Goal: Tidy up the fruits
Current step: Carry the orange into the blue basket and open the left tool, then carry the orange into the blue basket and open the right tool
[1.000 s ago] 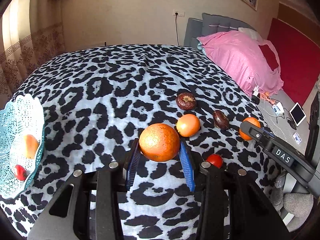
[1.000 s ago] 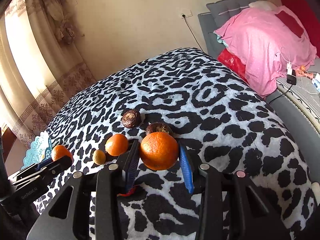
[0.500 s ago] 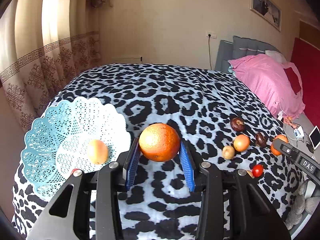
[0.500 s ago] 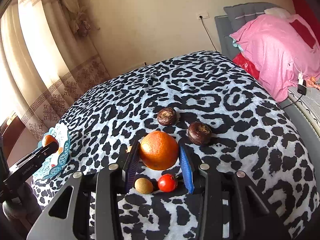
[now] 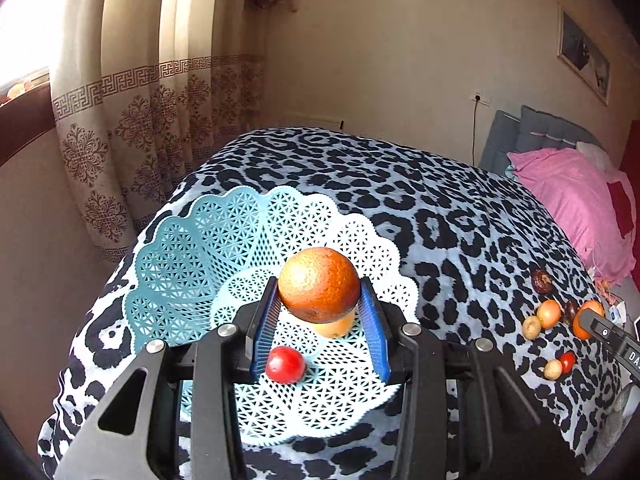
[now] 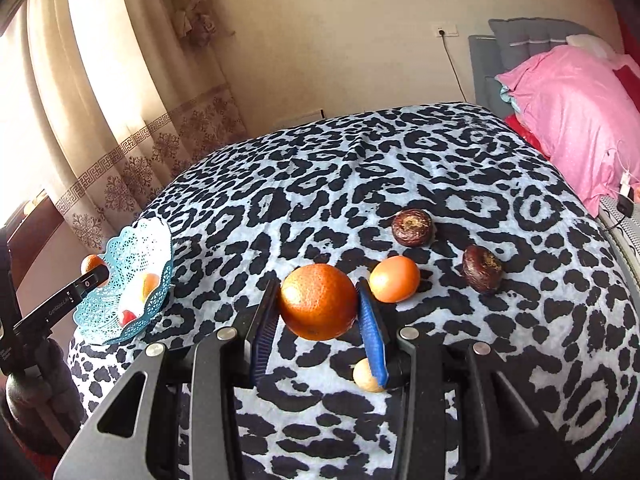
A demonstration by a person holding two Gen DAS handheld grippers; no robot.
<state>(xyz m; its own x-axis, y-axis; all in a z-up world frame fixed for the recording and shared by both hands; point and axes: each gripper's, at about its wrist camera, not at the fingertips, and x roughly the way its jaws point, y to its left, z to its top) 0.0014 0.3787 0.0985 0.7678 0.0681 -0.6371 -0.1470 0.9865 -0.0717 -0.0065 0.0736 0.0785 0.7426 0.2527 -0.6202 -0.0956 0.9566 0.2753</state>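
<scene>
Since 0.5 s ago we moved our left gripper (image 5: 319,314) over the teal and white lattice plastic basket (image 5: 192,264); before, it hung beside it. Black-and-white leopard-print blanket (image 6: 360,168) covers the bed, w/ the basket at its left end. Left jaws are clamped on a big round orange (image 5: 319,283), directly above a pale orange fruit (image 5: 334,328) and near a small red tomato (image 5: 285,365) in the basket. Our right gripper (image 6: 319,322) grips a second big orange (image 6: 318,306) above the blanket, jaws narrow. Beside it lie a smaller orange tangerine (image 6: 394,279), two dark brown wrinkled fruits (image 6: 412,227) and a small tan round fruit (image 6: 365,376).
</scene>
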